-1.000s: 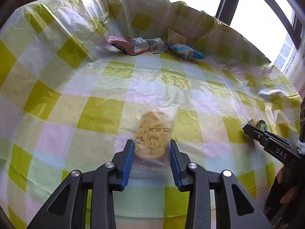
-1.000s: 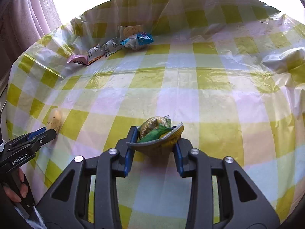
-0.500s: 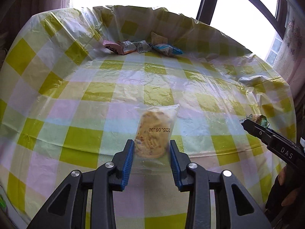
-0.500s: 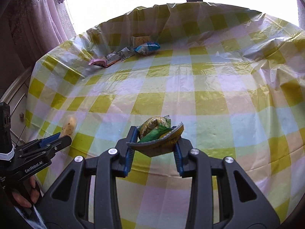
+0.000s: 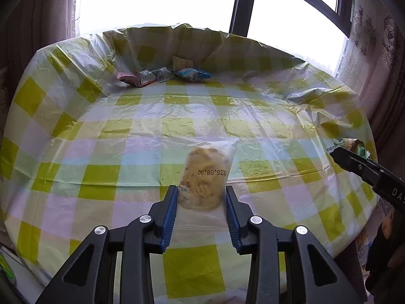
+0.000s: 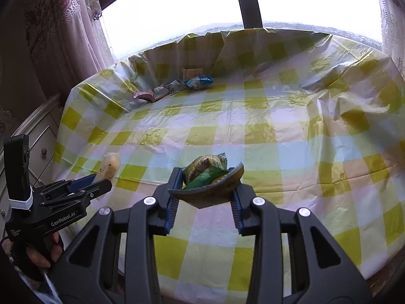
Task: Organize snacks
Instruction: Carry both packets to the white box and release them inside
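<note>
A row of snacks (image 5: 162, 76) was laid at the far left of the surface (image 5: 126, 131), against the raised cloth edge (image 5: 157, 38), before the window (image 5: 157, 0). A clear packet (image 5: 206, 174) was held between the left gripper (image 5: 201, 200) fingers above the near edge. To its right, a wrapped snack (image 6: 207, 174) was clamped in the right gripper (image 6: 206, 197).
</note>
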### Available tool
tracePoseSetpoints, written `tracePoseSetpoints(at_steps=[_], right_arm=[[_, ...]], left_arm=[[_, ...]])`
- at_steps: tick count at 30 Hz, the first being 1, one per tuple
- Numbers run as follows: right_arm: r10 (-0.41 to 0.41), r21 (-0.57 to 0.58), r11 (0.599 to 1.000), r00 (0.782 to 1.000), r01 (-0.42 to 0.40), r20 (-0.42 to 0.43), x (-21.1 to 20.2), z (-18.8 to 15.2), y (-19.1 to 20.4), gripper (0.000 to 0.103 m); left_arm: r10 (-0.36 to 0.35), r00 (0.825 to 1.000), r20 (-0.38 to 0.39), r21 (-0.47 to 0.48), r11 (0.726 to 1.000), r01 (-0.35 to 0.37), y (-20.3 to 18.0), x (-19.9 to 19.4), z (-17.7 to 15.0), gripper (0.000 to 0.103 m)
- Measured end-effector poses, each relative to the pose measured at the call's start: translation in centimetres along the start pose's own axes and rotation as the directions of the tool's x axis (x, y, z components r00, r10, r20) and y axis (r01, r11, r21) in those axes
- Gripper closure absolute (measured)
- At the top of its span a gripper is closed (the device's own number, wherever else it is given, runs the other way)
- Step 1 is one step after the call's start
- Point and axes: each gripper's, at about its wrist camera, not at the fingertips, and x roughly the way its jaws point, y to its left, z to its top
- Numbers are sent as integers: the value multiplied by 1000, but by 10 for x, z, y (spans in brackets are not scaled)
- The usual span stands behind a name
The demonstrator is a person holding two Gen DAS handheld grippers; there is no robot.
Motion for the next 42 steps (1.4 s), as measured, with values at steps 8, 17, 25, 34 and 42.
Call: tracePoseSetpoints(at_steps=[8,17,25,34,42], right_arm=[[-9,-10,1000,996,9,85,-64,-5,-15,63],[-80,20,997,988,78,130,-123,-32,-59,63],[-163,112,983,976,147,144,-161,-56,-106,63],[-253,193,955,957,224,143,-190,-81,-148,63],[-302,261,929,945,262,128,-204,-98,-180,63]], left_arm=[[-40,999,31,102,994,37,-44,-24,0,66],[-103,994,22,259,961,94,-111,-37,-8,66],[-152,988,-22,390,909,148,-171,-38,-21,66],[-196,977,-77,540,816,207,-237,-38,-41,66],[-230,966,-117,652,716,250,-289,-43,-60,66]])
